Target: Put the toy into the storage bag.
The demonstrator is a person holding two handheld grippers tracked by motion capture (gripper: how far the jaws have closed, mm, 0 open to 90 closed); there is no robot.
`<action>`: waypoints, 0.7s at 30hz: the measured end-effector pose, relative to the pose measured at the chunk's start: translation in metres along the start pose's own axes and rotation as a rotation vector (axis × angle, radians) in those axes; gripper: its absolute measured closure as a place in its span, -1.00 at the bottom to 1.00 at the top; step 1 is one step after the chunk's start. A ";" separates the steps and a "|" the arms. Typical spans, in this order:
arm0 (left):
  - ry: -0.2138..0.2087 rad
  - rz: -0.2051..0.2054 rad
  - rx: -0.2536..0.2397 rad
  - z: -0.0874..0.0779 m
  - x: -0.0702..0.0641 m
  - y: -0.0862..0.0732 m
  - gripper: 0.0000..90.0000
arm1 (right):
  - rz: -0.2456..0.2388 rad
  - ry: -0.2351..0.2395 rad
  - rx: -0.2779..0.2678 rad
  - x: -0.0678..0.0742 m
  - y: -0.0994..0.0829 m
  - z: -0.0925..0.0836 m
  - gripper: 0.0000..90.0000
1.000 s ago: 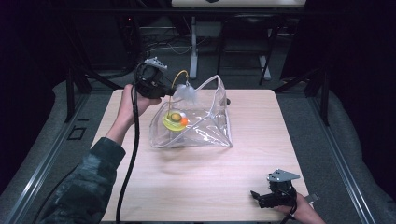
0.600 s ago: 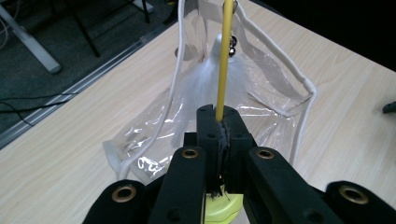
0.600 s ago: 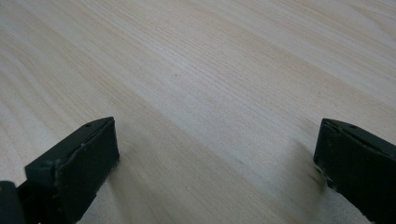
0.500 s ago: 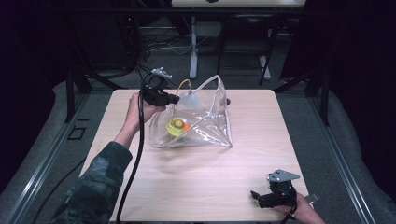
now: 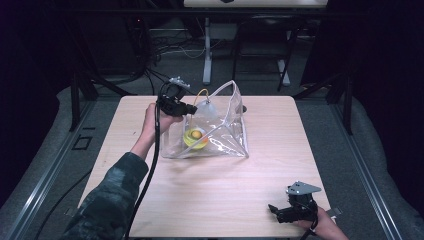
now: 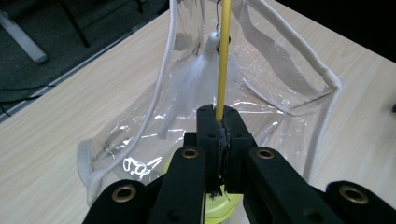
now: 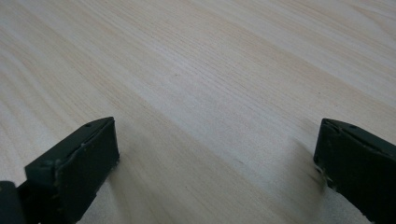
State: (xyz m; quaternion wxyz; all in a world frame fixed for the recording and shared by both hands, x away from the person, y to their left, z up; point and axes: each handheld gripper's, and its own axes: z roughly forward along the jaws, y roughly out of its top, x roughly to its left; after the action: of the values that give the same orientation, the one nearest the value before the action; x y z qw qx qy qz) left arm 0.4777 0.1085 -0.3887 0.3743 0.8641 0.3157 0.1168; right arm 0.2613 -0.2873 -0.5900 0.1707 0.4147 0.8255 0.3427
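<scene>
A clear plastic bag (image 5: pixel 226 131) with white trim stands puffed up at the middle of the wooden table (image 5: pixel 280 125). Inside it lies a yellow-green dish-like object (image 5: pixel 193 141) with a small orange ball (image 5: pixel 197 133) on it. My left gripper (image 5: pixel 192 107) is at the bag's upper left corner, shut on a thin yellow cord (image 5: pixel 201 92). In the left gripper view the cord (image 6: pixel 222 60) rises from between the closed jaws of the left gripper (image 6: pixel 218 116) toward a white frosted tab on the bag (image 6: pixel 280 70). My right gripper (image 5: pixel 274 210) rests open near the table's front right edge, with bare wood between the jaws (image 7: pixel 215 154).
Dark frames, stands and cables crowd the floor behind the table. A small dark spot (image 5: pixel 244 108) sits on the tabletop just behind the bag. The left gripper's black cable (image 5: pixel 152 165) runs along the person's camouflage sleeve.
The left gripper has moved slightly right and toward the near side with the cord, and the bag with its contents has shifted a little the same way. The right gripper has stayed put.
</scene>
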 end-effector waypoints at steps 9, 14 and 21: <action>0.008 -0.006 -0.004 0.009 0.001 -0.005 0.96 | 0.000 0.000 0.000 0.000 0.000 0.000 -1.00; 0.015 -0.016 0.008 0.013 0.001 -0.007 0.96 | 0.000 0.000 0.000 0.000 0.000 0.000 -1.00; 0.031 -0.044 0.022 0.019 0.003 -0.009 0.96 | -0.003 -0.005 0.001 0.000 0.000 0.000 -1.00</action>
State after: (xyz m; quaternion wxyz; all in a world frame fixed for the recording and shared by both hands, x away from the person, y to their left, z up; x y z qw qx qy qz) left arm 0.4845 0.1039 -0.4083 0.3625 0.8590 0.3415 0.1187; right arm 0.2614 -0.2874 -0.5900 0.1732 0.4144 0.8260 0.3408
